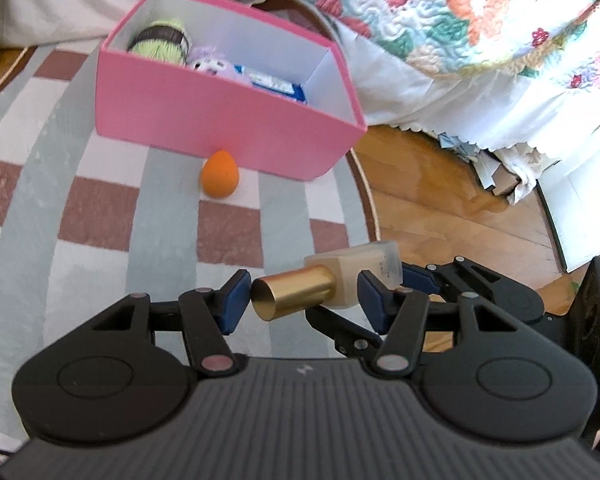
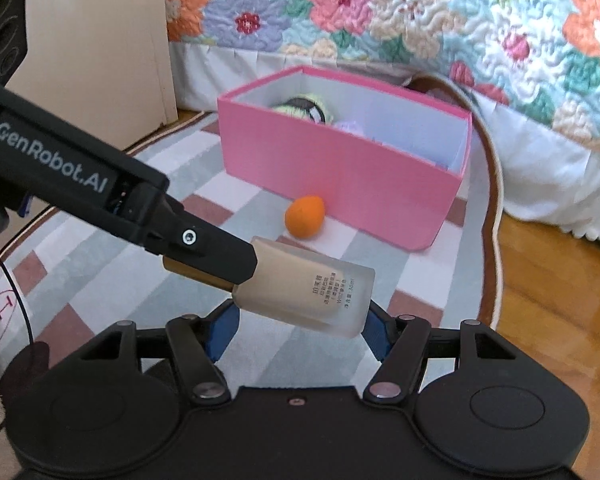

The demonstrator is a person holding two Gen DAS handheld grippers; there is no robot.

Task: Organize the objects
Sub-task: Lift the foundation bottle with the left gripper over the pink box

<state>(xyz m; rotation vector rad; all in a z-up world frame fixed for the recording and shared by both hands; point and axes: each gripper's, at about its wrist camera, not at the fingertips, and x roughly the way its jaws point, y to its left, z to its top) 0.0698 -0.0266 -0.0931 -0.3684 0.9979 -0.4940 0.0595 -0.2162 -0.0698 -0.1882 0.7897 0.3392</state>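
A frosted beige foundation bottle [image 2: 308,292] with a gold cap [image 1: 296,292] hangs level above the rug, held by both grippers. My left gripper [image 1: 305,300] is shut on the cap end; one of its black fingers [image 2: 220,254] covers the cap in the right wrist view. My right gripper [image 2: 299,330] is shut on the bottle's body, blue pads at either end. Beyond them stands an open pink box [image 1: 220,120] [image 2: 332,168] holding a green yarn ball [image 1: 160,38], a purple plush [image 1: 210,62] and a blue-white pack [image 1: 276,84]. An orange egg-shaped sponge [image 1: 221,174] [image 2: 305,216] lies on the rug against the box's front wall.
A checked grey, white and brown rug [image 1: 100,220] covers the floor, with bare wood [image 1: 440,208] to its right. A bed with a floral quilt [image 2: 420,20] and white skirt [image 1: 480,92] rises behind the box. Papers [image 1: 496,172] poke out under the bed. A pale cabinet [image 2: 100,40] stands at the back left.
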